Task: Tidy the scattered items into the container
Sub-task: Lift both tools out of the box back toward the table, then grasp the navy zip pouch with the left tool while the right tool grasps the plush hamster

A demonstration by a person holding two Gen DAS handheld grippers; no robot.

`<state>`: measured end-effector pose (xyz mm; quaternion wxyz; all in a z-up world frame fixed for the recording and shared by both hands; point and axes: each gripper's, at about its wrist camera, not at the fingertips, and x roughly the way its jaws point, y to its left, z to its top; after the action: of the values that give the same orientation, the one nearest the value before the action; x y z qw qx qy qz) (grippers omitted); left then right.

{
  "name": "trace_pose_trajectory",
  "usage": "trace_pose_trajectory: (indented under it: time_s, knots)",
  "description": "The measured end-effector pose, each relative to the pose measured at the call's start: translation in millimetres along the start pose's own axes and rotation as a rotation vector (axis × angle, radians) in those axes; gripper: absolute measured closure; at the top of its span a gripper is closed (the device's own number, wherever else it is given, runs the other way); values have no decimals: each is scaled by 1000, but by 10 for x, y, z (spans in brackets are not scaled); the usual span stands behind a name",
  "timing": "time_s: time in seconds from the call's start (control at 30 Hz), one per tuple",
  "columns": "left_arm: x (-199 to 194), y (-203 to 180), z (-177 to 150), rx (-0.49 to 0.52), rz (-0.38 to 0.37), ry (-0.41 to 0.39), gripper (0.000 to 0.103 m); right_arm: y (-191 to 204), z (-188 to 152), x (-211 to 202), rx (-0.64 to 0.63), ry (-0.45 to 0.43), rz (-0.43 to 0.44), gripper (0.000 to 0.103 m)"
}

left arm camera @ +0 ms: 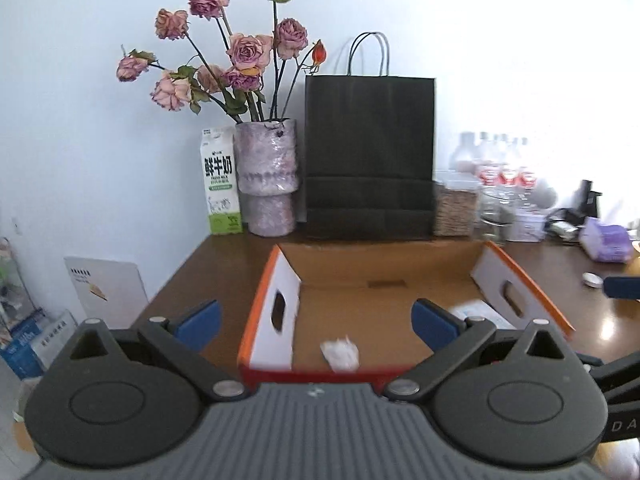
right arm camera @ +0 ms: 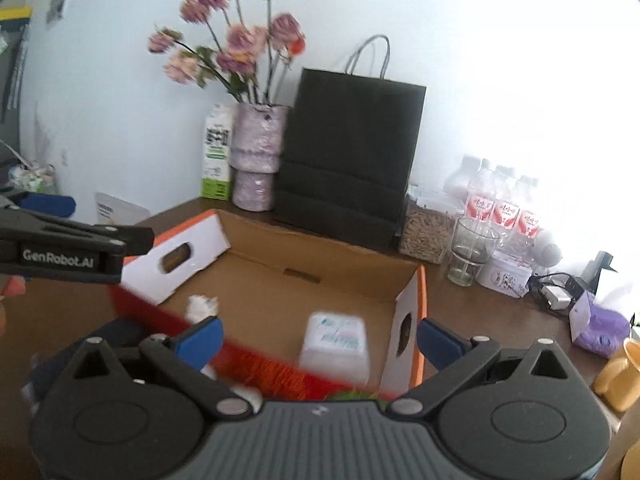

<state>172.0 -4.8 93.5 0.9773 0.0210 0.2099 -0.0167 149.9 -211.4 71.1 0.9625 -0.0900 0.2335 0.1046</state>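
Observation:
An open cardboard box (left arm camera: 384, 272) with orange and red outer walls sits on the dark wooden table. Inside it lie a crumpled white paper wad (left arm camera: 340, 354) and a white packet (left arm camera: 482, 314). In the right wrist view the same box (right arm camera: 320, 268) holds the wad (right arm camera: 202, 306) and the white packet (right arm camera: 336, 342). My left gripper (left arm camera: 316, 322) is open and empty above the box's near wall. My right gripper (right arm camera: 320, 340) is open and empty over the box's near right corner. The left gripper's arm (right arm camera: 60, 244) shows at the left of the right wrist view.
Behind the box stand a milk carton (left arm camera: 220, 182), a vase of dried roses (left arm camera: 268, 178), a black paper bag (left arm camera: 370, 156), a jar of grain (right arm camera: 426, 232), a glass (right arm camera: 470, 250) and water bottles (right arm camera: 498, 208). A purple tissue pack (right arm camera: 598, 328) and yellow mug (right arm camera: 618, 376) lie right.

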Motion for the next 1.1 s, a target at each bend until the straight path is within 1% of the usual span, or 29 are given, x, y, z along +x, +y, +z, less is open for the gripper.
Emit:
trace_pose_trajectory:
  time_s: [0.1, 0.23, 0.4, 0.47, 0.53, 0.63, 0.83, 1.0, 1.1]
  knots:
    - [-289, 34, -245, -2, -5, -9, 0, 112, -280, -237, 16, -3, 23, 0]
    - [-608, 84, -607, 2, 16, -6, 0, 198, -660, -476, 49, 9, 30, 0]
    - [-848, 141, -994, 24, 40, 37, 0, 286, -1083, -656, 81, 70, 30, 0]
    - [-923, 165, -1122, 18, 52, 56, 0, 307, -1203, -717, 80, 85, 16, 0]
    - [-964, 203, -1206, 8, 46, 77, 0, 321, -1278, -752, 79, 98, -1, 0]
    - [-975, 234, -1258, 6, 44, 95, 0, 319, -1314, -766, 82, 105, -9, 0]
    - [-940, 259, -1228, 4, 47, 96, 0, 275, -1315, -763, 100, 99, -17, 0]
    - [-860, 304, -1206, -6, 51, 115, 0, 170, -1302, -708, 118, 103, -46, 0]
    - [-757, 336, -1125, 8, 75, 131, 0, 95, -1283, -638, 93, 112, -77, 0]
